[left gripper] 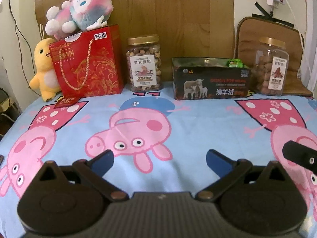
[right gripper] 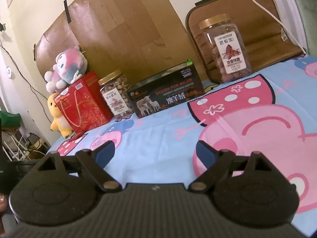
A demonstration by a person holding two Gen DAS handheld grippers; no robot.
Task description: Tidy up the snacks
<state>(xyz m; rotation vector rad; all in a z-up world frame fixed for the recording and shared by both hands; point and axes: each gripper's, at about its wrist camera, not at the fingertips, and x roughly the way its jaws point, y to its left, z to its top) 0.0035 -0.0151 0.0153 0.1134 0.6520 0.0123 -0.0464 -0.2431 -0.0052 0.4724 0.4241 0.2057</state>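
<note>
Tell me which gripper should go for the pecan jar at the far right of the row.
Right, probably. The pecan jar looms large ahead of the right gripper; from the left gripper it sits far off to the right, with the cashew jar more directly ahead. Both jaws are open and empty.

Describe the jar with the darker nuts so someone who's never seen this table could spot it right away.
Look along the back edge of the Peppa Pig tablecloth, where the snacks line up against the wall. At the far right, just past the black sheep-print box and in front of a brown cushion, stands the pecan jar. Unlike the cashew jar by the red gift bag, its nuts are reddish-brown.
</note>
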